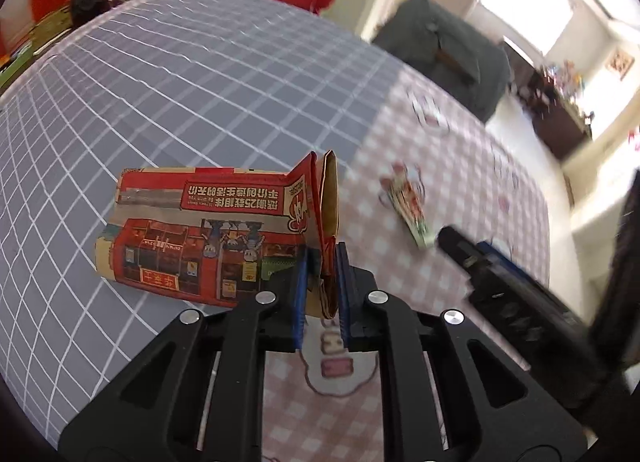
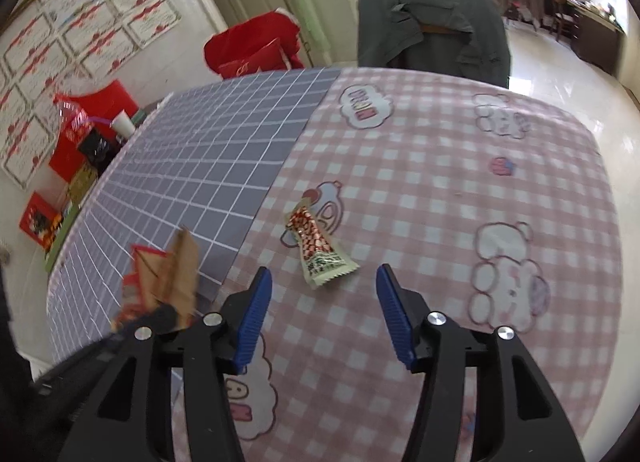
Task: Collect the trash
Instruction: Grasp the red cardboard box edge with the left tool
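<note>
A flattened red and brown paper bag [image 1: 200, 229] with printed shop pictures lies on the grey grid mat. My left gripper [image 1: 322, 262] is shut on the bag's folded brown end, the blue pads pressing it from both sides. In the right wrist view the same bag [image 2: 176, 274] shows at the lower left, held by the left gripper. A small red, white and green snack wrapper [image 2: 318, 250] lies on the pink checked cloth. My right gripper [image 2: 324, 286] stands open just in front of the wrapper's near end, not touching it. The wrapper [image 1: 406, 203] also appears blurred in the left wrist view.
The table carries a grey grid mat [image 2: 192, 165] on the left and a pink checked cloth [image 2: 460, 189] on the right. A chair draped with a grey jacket [image 2: 432, 25] stands at the far edge. Red bags [image 2: 256, 49], a white cup [image 2: 123, 125] and boxes crowd the far left.
</note>
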{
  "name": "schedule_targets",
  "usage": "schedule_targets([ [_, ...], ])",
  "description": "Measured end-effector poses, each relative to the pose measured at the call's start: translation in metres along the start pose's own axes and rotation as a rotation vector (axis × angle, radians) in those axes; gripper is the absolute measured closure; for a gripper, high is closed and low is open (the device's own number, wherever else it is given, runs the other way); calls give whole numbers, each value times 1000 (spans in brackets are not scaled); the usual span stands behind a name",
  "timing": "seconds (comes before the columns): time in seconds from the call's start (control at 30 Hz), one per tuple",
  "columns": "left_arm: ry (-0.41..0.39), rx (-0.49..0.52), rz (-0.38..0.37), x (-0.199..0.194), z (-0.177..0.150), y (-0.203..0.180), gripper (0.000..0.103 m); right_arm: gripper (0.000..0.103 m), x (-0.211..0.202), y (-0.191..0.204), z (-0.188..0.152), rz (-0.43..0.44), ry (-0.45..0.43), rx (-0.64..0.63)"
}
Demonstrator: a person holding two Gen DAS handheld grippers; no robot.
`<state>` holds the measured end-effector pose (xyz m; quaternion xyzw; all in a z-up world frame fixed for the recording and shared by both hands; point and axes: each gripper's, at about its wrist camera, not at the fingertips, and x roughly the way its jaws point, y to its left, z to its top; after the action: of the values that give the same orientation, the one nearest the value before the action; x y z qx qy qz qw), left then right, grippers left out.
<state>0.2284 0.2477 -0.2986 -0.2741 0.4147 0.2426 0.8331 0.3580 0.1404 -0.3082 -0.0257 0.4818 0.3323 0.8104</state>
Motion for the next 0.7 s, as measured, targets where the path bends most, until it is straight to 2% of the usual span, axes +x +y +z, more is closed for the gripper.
schedule_targets([
  [0.27, 18, -7, -13, 12, 0, 10, 90, 48, 37, 17, 0, -54, 8, -148],
  [0.53, 17, 6, -16, 14, -2, 11, 90, 47, 49, 25, -1, -102, -27, -224],
  [0.6, 14, 7, -16, 12, -2, 11, 90, 56, 48, 26, -1, -110, -31, -234],
  [0.63, 13, 7, -17, 12, -2, 11, 90, 72, 48, 26, -1, -121, -33, -240],
  [0.7, 7, 11, -19, 8, -2, 10, 90, 75, 46, 24, 0, -109, -21, -230],
])
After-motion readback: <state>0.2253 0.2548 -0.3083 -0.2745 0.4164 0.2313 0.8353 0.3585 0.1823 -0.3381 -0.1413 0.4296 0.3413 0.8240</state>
